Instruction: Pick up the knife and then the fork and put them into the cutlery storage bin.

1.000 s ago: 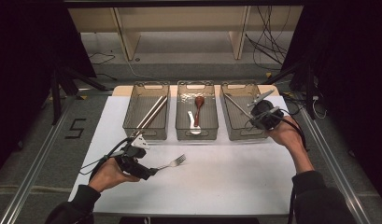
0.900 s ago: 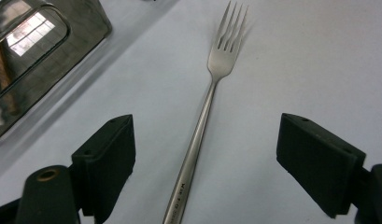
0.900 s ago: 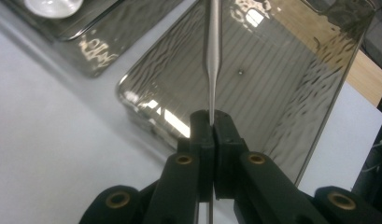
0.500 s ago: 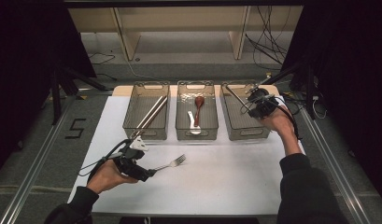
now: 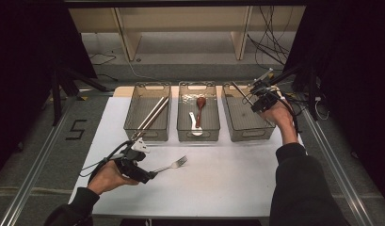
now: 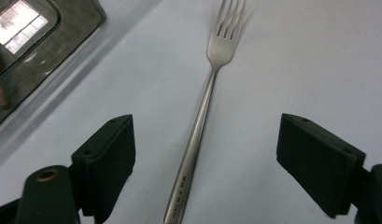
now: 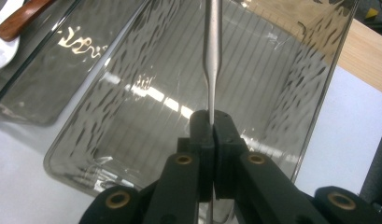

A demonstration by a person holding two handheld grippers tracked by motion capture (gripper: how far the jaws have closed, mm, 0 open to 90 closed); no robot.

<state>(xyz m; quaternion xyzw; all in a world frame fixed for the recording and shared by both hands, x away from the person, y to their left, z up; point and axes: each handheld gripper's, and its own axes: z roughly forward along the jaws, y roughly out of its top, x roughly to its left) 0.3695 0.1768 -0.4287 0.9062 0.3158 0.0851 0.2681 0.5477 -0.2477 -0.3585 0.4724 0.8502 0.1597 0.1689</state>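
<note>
Looking down from the high view, the left gripper (image 5: 150, 174) rests low on the white table (image 5: 228, 188), its jaws set around the handle end of a fork (image 5: 173, 164) that lies flat, tines pointing away toward the right. Three clear bins stand in a row beyond it: the left bin (image 5: 148, 134) holds chopsticks (image 5: 152, 115), the middle bin (image 5: 198, 135) a wooden spoon (image 5: 200, 109) and a white one, and the right bin (image 5: 249, 132) sits under the right gripper (image 5: 252, 93). That gripper is raised over the bin's far right corner, with a thin metal utensil (image 5: 239, 92) jutting from its tip over the bin.

In the left gripper view, the jaws stand spread wide, well clear of the fork (image 6: 202, 107) on both sides. The fork's handle runs up between them on the table surface, touching neither pad, with the tines at the top of the frame. A corner of a bin (image 6: 39, 56) shows at upper left.

In the right gripper view, the jaws are pressed together, pinching the slim stem of the metal utensil (image 7: 212, 56), which rises straight from the pads to the top edge. Its far end is cut off, so what kind of utensil it is cannot be told. Beneath it lies the ribbed floor of the right bin (image 7: 132, 154), and the wooden spoon (image 7: 20, 18) shows at upper left.
</note>
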